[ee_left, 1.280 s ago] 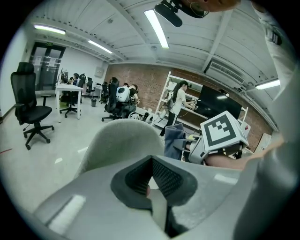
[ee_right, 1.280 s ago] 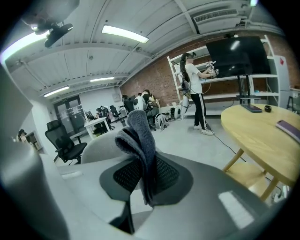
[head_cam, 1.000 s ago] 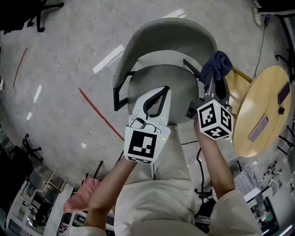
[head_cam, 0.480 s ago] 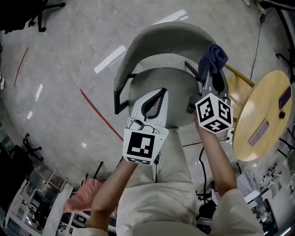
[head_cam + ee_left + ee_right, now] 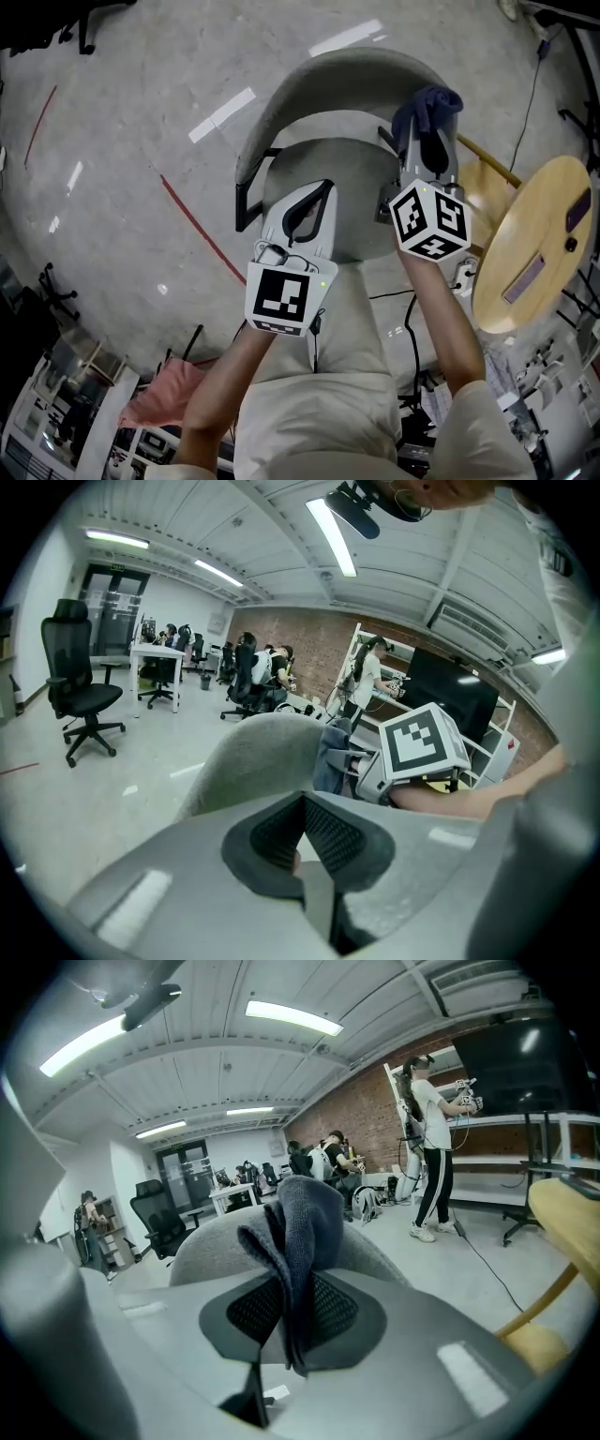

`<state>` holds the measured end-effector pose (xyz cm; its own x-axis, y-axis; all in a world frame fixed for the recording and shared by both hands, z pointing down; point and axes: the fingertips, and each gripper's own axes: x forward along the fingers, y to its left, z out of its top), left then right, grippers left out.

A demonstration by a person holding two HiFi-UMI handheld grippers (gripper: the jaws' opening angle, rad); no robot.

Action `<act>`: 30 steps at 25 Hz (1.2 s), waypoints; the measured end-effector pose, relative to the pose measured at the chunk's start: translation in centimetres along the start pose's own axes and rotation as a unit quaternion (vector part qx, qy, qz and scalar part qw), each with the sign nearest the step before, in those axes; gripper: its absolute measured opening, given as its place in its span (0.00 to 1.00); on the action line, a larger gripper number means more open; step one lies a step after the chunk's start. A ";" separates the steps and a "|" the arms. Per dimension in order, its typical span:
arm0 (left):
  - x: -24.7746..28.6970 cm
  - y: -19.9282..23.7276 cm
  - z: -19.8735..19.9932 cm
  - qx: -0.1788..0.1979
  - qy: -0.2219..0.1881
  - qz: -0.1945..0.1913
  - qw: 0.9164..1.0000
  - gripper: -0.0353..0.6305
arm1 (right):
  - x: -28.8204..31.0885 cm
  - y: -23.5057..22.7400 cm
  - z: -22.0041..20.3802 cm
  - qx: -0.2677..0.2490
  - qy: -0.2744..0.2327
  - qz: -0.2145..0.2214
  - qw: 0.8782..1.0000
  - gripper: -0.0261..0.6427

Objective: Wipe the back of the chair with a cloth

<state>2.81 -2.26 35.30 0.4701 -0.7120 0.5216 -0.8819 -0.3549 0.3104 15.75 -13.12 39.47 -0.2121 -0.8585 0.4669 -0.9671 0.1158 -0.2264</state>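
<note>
Over the grey chair (image 5: 328,70) a person stands and holds a gripper in each hand. At the right end of the chair's back is the right gripper (image 5: 427,136). Its jaws are closed on a dark blue cloth (image 5: 427,105), which is pinched between the black pads and stands up above them in folds. In the right gripper view the cloth (image 5: 300,1232) is directly in front of the curved back (image 5: 202,1241). It is very near the back, but I cannot tell if it touches.

The left gripper (image 5: 323,187) is lower, above the seat (image 5: 356,187). Its jaws are pressed together and they hold nothing. From the left gripper view one sees the back (image 5: 253,752) and, just beside its edge, the cloth (image 5: 330,757).

To the right of the chair is a round wooden tabletop (image 5: 525,197) with a few small objects on it.
</note>
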 end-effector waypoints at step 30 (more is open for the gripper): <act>-3.1 4.0 -1.1 -0.017 -0.003 0.035 0.999 0.06 | 2.7 14.5 -2.6 -0.100 0.014 0.228 0.968 0.15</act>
<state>-2.13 -0.75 35.79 0.4074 -0.7383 0.5375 -0.9106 -0.2838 0.3005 0.75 -12.47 39.62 -0.6242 -0.6818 0.3815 -0.7795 0.5760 -0.2461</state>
